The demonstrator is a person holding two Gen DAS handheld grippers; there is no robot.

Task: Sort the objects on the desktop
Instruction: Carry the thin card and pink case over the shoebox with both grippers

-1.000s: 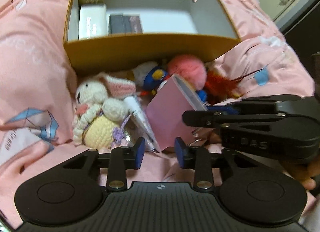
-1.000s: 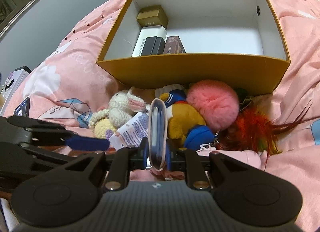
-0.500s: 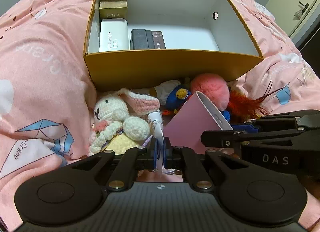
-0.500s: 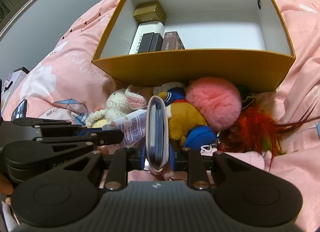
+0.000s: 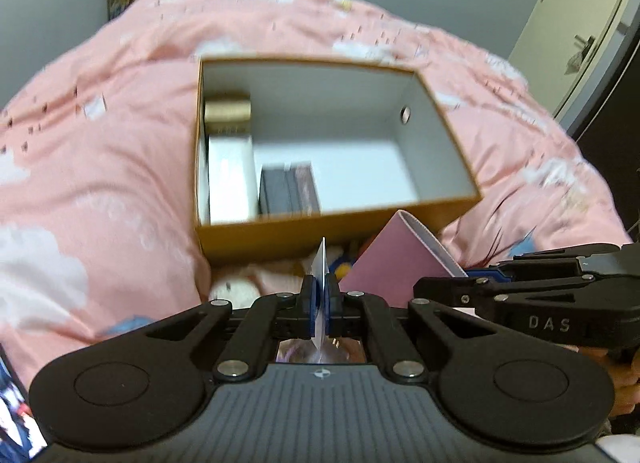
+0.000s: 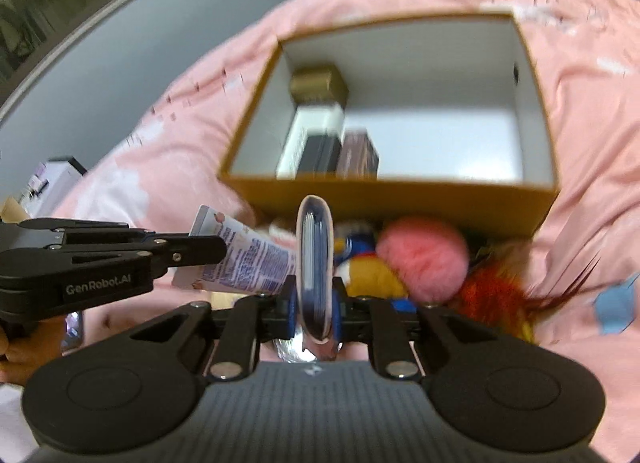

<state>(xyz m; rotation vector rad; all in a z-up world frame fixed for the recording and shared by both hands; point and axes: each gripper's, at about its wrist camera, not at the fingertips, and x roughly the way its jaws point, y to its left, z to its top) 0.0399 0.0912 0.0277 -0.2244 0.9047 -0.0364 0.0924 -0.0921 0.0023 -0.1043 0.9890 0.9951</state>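
Both grippers are hanging low in frame with the box (image 6: pixel 400 195) dead ahead above them, left gripper (image 5: pixel 320 299) pinching the tube (image 6: pixel 244 259) edge-on, right gripper (image 6: pixel 316 303) tightening on the upright pink case (image 6: pixel 315 259).

Soft, even indoor light fills the room, dim toward the corners, with no hard glare. Both fisheye views bow the walls at their edges. Motion blur smears the pink bedspread (image 5: pixel 100 167) and the box (image 6: pixel 400 199), while the black gripper bodies up close stay sharp. Only faint shadow sits under the box's near wall.
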